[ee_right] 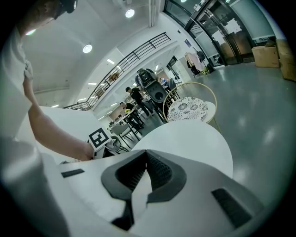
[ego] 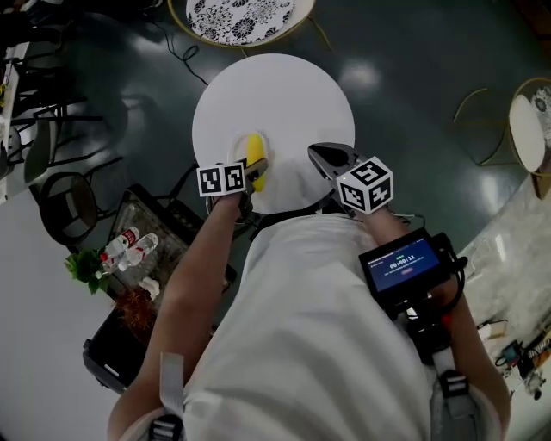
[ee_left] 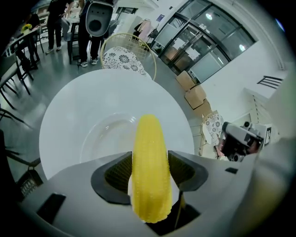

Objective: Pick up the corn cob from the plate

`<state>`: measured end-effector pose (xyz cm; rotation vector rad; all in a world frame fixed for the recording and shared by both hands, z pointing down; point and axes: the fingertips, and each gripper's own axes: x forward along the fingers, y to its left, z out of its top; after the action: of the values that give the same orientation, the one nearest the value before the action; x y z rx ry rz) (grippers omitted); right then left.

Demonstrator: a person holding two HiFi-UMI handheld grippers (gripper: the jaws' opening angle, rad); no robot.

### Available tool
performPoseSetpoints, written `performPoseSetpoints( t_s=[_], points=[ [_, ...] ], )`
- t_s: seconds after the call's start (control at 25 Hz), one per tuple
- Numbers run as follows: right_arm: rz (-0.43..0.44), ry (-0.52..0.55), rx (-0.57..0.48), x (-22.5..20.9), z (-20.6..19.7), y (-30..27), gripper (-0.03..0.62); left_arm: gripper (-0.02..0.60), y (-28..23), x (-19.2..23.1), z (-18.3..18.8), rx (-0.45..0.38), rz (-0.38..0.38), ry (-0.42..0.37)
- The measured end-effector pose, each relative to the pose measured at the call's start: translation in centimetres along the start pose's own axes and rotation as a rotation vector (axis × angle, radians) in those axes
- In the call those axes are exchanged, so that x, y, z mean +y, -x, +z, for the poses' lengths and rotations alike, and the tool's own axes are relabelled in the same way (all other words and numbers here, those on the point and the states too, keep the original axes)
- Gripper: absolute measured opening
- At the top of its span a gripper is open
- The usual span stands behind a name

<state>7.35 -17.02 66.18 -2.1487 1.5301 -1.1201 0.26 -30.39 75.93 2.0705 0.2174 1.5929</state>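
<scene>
A yellow corn cob [ee_left: 149,139] points away from me between the jaws of my left gripper [ee_left: 149,162], which is shut on its near half. Its far end reaches out over a clear glass plate [ee_left: 99,139] on the round white table [ee_left: 69,111]. I cannot tell whether the cob touches the plate. In the head view the corn cob [ego: 255,155] and left gripper [ego: 258,170] are at the table's near edge. My right gripper [ego: 325,157] hovers to the right over the same edge. Its jaws [ee_right: 147,156] are shut with nothing between them.
A round seat with a black-and-white pattern [ego: 241,17] stands beyond the table. A dark crate with bottles [ego: 129,245] sits on the floor to the left. A gold-framed stool [ego: 527,125] is at the right. Cardboard boxes [ee_left: 194,92] and people stand far off.
</scene>
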Motion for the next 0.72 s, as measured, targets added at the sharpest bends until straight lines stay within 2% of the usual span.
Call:
performPoseSetpoints(
  t_s=[0.48, 0.72],
  points=[
    [-0.001, -0.001, 0.02, -0.4, -0.6, 0.5, 0.009, 0.252, -2.3, -6.4, -1.0, 0.017, -0.106, -0.078],
    [-0.001, -0.017, 0.022, -0.1, -1.8, 0.6, 0.009, 0.252, -2.7, -6.8, -1.5, 0.017, -0.092, -0.087]
  ],
)
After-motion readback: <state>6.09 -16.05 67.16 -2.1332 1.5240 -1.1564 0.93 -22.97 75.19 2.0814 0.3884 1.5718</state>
